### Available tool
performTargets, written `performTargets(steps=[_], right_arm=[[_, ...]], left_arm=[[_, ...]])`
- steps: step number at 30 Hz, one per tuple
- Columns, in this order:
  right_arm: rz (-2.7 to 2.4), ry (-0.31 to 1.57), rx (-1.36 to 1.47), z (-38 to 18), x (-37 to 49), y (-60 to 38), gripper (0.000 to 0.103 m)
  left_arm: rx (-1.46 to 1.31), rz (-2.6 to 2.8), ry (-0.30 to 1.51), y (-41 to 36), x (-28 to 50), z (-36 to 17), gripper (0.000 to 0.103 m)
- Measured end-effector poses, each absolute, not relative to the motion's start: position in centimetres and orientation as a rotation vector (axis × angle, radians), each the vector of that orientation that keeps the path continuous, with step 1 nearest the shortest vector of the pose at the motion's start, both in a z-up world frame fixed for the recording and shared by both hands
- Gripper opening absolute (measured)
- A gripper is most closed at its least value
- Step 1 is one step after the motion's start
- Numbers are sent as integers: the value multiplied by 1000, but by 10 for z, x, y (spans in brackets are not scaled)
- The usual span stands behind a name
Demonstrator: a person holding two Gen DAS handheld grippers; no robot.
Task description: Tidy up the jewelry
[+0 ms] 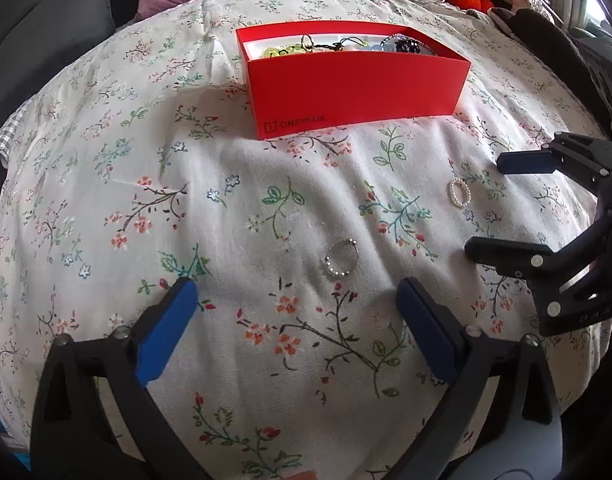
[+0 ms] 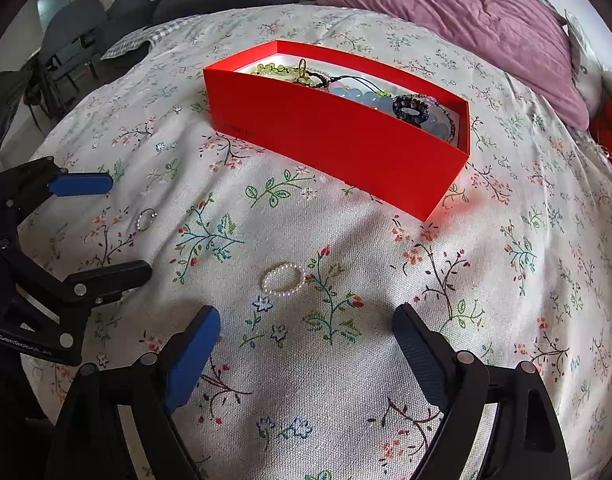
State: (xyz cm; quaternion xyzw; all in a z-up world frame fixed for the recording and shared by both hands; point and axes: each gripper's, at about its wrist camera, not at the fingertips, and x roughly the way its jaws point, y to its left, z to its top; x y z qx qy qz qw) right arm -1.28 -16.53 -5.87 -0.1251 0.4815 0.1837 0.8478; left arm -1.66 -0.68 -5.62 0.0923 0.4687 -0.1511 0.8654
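Both tongs spread wide, nothing between them! Left gripper (image 1: 296,312) hangs over the silver beaded ring (image 1: 341,259), right gripper (image 2: 306,338) over the white pearl ring (image 2: 284,279), likely lining up pickups. Two rings lie loose on the quilt before one red cardboard box (image 2: 338,136) of beads.

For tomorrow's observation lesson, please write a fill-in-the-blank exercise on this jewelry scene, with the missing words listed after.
1. The box holding beaded bracelets is coloured ____.
2. The pearl ring lies on the floral bedspread in front of the ____ gripper.
3. The silver ring lies ahead of the left gripper, whose jaws stand ____.
4. The number of rings lying outside the box is ____.

Missing words: red; right; open; two
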Motion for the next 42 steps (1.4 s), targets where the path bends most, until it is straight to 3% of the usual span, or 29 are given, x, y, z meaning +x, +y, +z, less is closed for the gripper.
performTargets(steps=[4,17,25,30,42], right_arm=[[374,1002,-239,-65,-8,-172,103],[400,997,-292,-68,-7,-167,103],[429,1003,-297,-65,-1,-166,103],[462,998,-312,-61,-3,-159,94],[516,995,-316,-58,-7,-144,64]], left_arm=[[203,-329,945,-6,-18,-59,102],[211,-381,984,-4,-12,-54,101],[204,-479,979,-9,-14,-48,79],[191,-507,982,-11,-14,-46,67],[178,-542,1000,-14,-13,-44,57]])
